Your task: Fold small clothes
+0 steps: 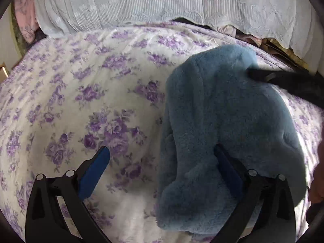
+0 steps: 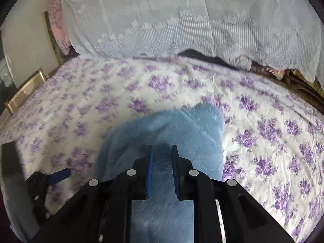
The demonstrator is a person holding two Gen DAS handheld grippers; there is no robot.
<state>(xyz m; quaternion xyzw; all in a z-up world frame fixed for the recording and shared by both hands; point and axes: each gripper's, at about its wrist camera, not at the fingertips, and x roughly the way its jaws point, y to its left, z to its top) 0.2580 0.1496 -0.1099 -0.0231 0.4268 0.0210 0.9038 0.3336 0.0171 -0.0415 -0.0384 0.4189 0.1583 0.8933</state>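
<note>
On the purple-flowered white bedspread (image 1: 85, 93), fluffy blue fleece garment (image 1: 222, 121) bunched, partly folded; left gripper (image 1: 162, 168) jaws wide apart over near edge, right gripper (image 2: 162, 158) jaws nearly together, grip unclear; best flattened before next fold.

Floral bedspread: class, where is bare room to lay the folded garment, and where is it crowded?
Free: the floral bedspread left of the blue fleece garment, up to the lace curtain. Crowded: around the garment, with the left gripper and the right gripper over it.
</note>
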